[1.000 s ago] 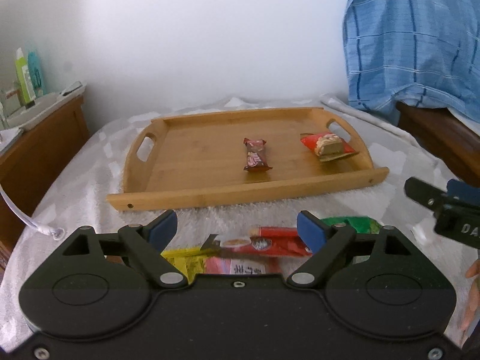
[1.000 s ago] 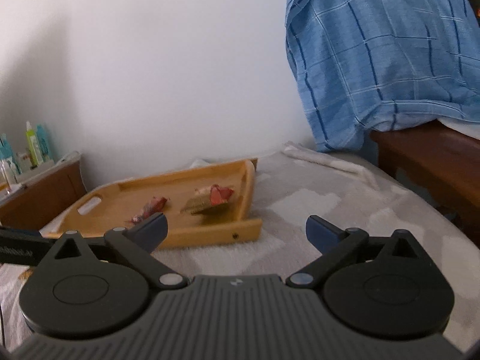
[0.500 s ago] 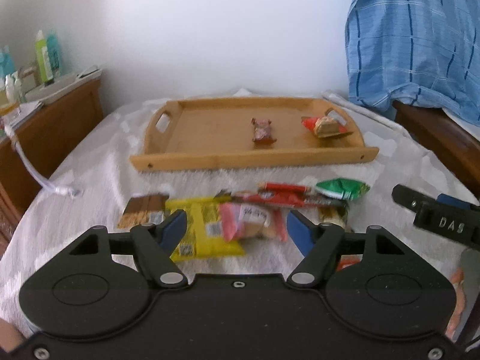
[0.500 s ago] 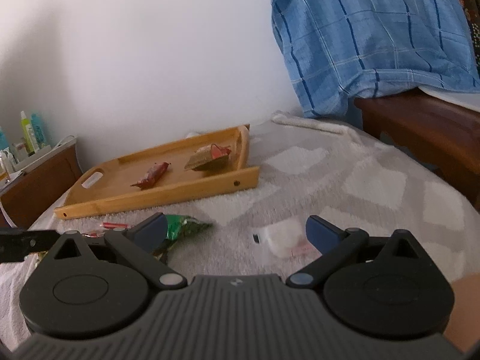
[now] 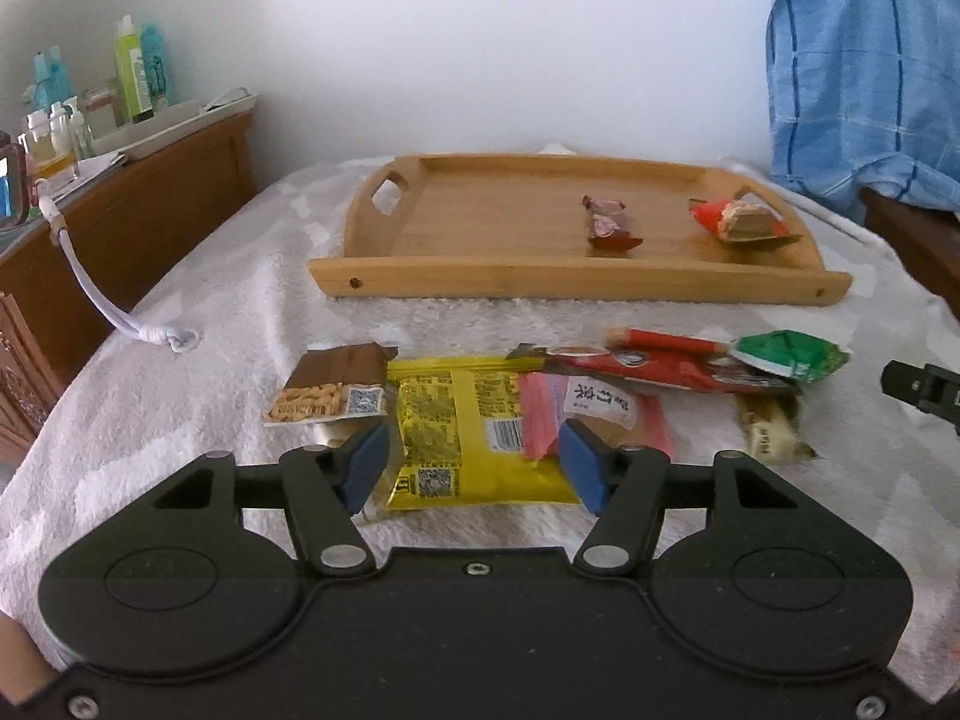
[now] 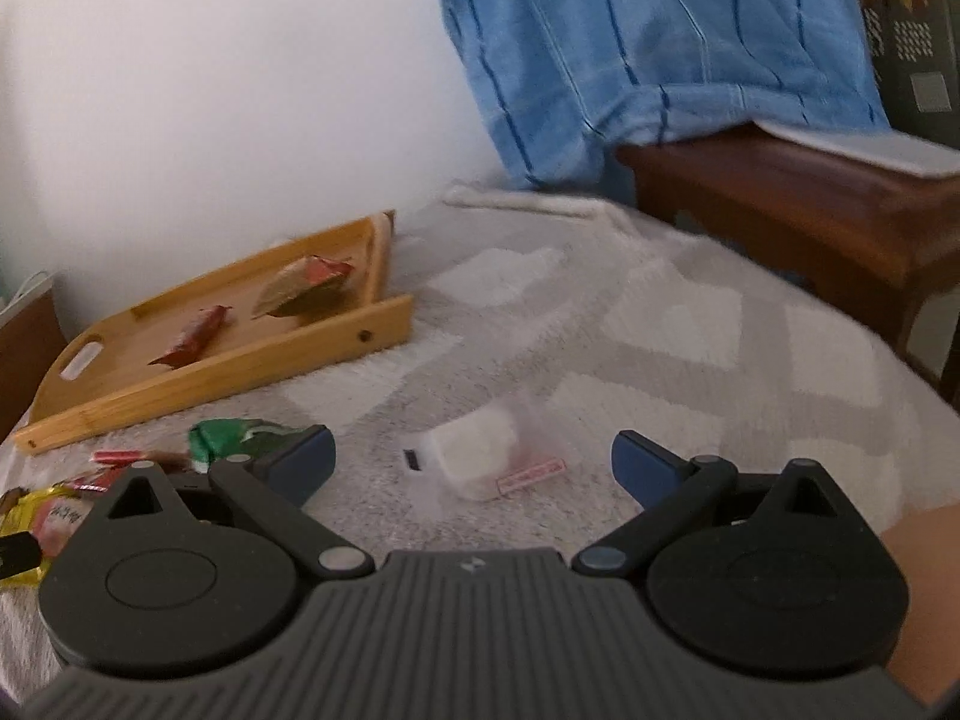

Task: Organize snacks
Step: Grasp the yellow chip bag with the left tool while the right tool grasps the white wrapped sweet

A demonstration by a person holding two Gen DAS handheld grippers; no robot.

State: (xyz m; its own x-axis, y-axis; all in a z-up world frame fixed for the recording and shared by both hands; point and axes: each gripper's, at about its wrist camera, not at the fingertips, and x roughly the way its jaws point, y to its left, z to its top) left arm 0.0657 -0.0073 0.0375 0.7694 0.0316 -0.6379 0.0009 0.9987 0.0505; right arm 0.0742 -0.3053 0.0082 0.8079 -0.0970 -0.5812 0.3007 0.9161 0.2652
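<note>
Since the earlier frames both views have tipped downward, bringing the loose snacks into sight. Left wrist view: the left gripper (image 5: pixel 474 461), its jaws just narrowing yet gripping nothing, frames the yellow packet (image 5: pixel 462 420) at lower centre. The wooden tray (image 5: pixel 576 288), upper centre, holds a brown bar (image 5: pixel 609 225) and a red wafer packet (image 5: pixel 741 222). Right wrist view: the right gripper (image 6: pixel 471 462) is spread wide around a white packet (image 6: pixel 474 459) at centre, apart from it; the tray sits at left.
</note>
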